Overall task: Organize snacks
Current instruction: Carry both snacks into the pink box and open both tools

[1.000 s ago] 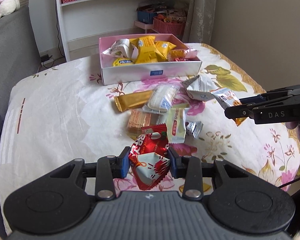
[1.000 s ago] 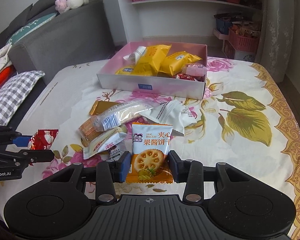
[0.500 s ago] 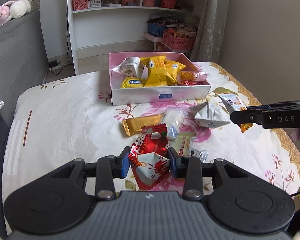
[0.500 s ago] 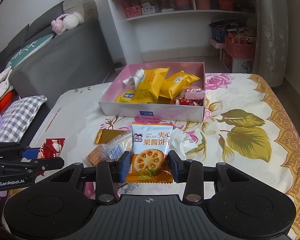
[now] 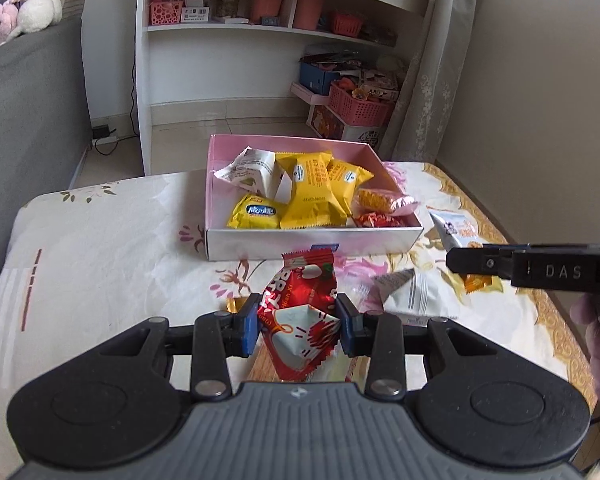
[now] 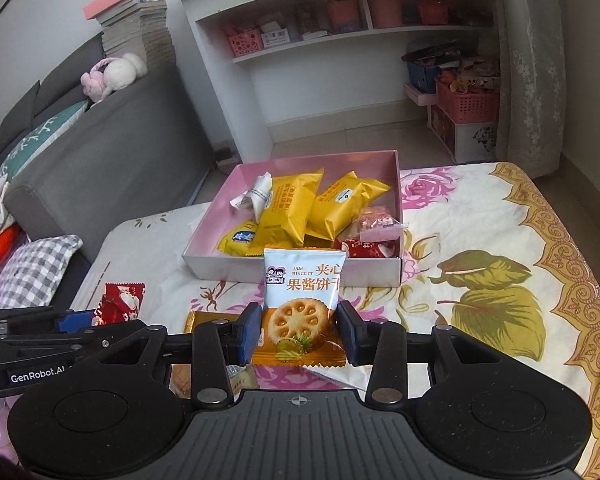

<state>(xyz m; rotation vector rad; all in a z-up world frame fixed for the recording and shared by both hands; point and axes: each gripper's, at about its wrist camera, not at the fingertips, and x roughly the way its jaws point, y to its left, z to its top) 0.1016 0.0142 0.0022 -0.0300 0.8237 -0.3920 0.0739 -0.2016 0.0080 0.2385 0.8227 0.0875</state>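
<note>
Left wrist view: left hand-held gripper [image 5: 296, 330] clamped on red snack packet [image 5: 300, 316], near side of pink box [image 5: 312, 242]. Light, crinkly; grip mid-body.
Right wrist view: right hand-held gripper [image 6: 298, 334] clamps jam biscuit packet [image 6: 302, 304] at its lower edge; contents probably brittle.

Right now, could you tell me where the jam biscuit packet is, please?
The jam biscuit packet is clamped upright in the right gripper, just before the near wall of the pink box, above the floral tablecloth.
</note>
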